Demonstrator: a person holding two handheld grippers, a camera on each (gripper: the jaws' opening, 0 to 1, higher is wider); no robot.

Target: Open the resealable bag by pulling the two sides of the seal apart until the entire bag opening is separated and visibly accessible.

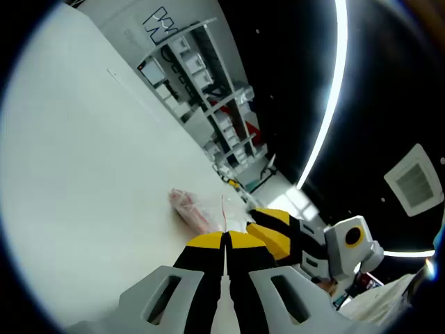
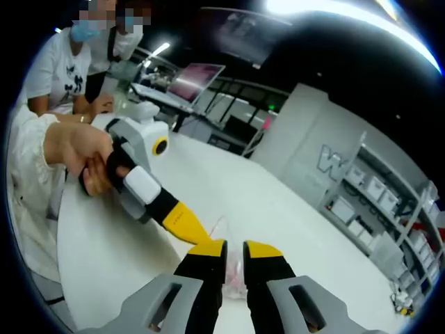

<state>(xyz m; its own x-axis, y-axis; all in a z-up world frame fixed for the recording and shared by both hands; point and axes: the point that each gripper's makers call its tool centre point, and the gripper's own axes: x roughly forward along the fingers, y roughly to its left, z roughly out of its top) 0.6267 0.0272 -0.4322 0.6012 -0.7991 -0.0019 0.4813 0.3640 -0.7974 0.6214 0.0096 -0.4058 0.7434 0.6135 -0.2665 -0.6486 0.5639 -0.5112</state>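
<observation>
On the white round surface (image 2: 278, 209) lies the clear pink-filled resealable bag (image 1: 191, 209). Left tool (image 1: 226, 240) pinches its seal edge; right tool (image 2: 235, 249), jaws slightly apart, beside it. Uneven pulling could tear film

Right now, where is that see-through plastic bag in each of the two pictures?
Left gripper view: the bag lies on the white table, just above the left gripper.
Right gripper view: low centre, behind the right gripper.
Shared landmark: the storage shelves.
</observation>
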